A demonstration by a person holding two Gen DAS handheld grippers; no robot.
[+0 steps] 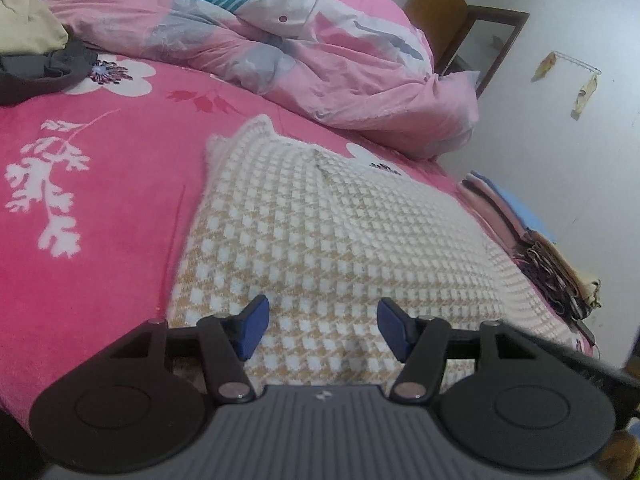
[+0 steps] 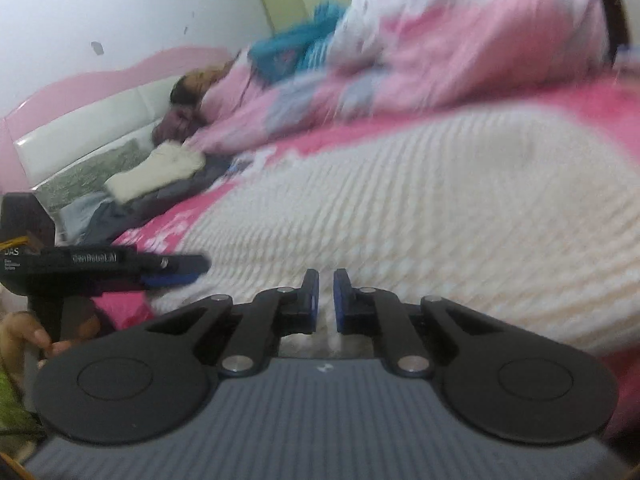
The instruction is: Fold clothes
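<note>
Checked knit garment (image 1: 320, 220) lies flat on the bed (image 1: 100, 200), spread ahead of and under both jaws. Left gripper (image 1: 322, 328) released, nothing between pads. Right gripper (image 2: 326, 300) nearly clenched, empty (blurred view). Risk: pinch misses the hem, or grabs one layer only, skewing the fold.

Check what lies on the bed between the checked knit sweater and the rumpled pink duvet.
Only bare pink floral bedsheet: the left wrist view shows nothing else between the yellow-and-white checked knit sweater and the rumpled pink duvet.
</note>
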